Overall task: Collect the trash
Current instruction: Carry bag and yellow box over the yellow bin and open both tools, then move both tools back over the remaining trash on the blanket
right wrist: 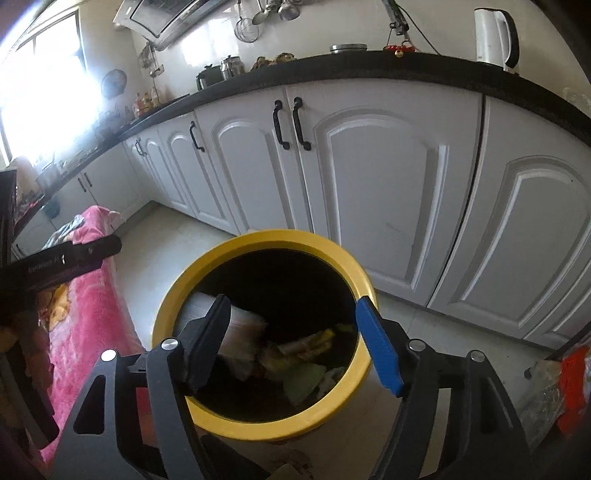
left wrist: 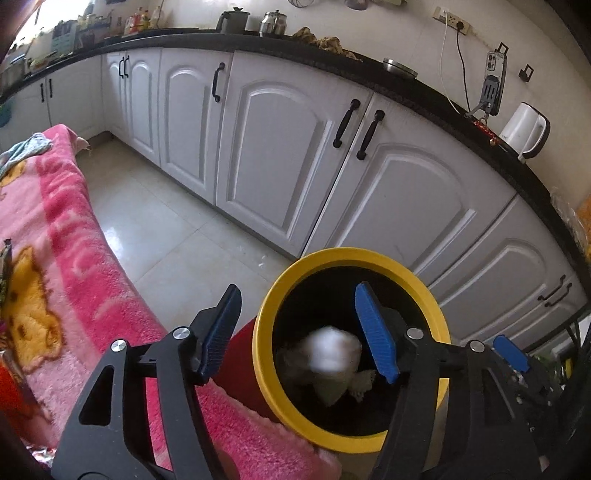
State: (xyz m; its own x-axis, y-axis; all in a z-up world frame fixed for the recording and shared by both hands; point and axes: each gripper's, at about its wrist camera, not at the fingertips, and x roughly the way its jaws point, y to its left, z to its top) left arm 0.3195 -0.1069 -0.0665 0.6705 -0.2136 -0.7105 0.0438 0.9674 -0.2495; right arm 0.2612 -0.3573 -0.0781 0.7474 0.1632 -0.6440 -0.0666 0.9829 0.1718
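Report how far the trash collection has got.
Done: scraps already lie in the yellow-rimmed bin. In hand: both grippers, left and right, hang open over it; a blurred white wad shows between the left fingers, seemingly dropping. Left: wrappers at the pink blanket's edge.

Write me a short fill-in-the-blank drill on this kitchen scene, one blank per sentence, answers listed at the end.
1. The rim of the trash bin is coloured ____.
2. Neither the left gripper nor the right gripper grips anything; the jaws of both stand ____.
3. The blurred white wad seen from the left wrist is inside the mouth of the ____.
4. The electric kettle stands on the black ____.

Answers: yellow; open; bin; countertop
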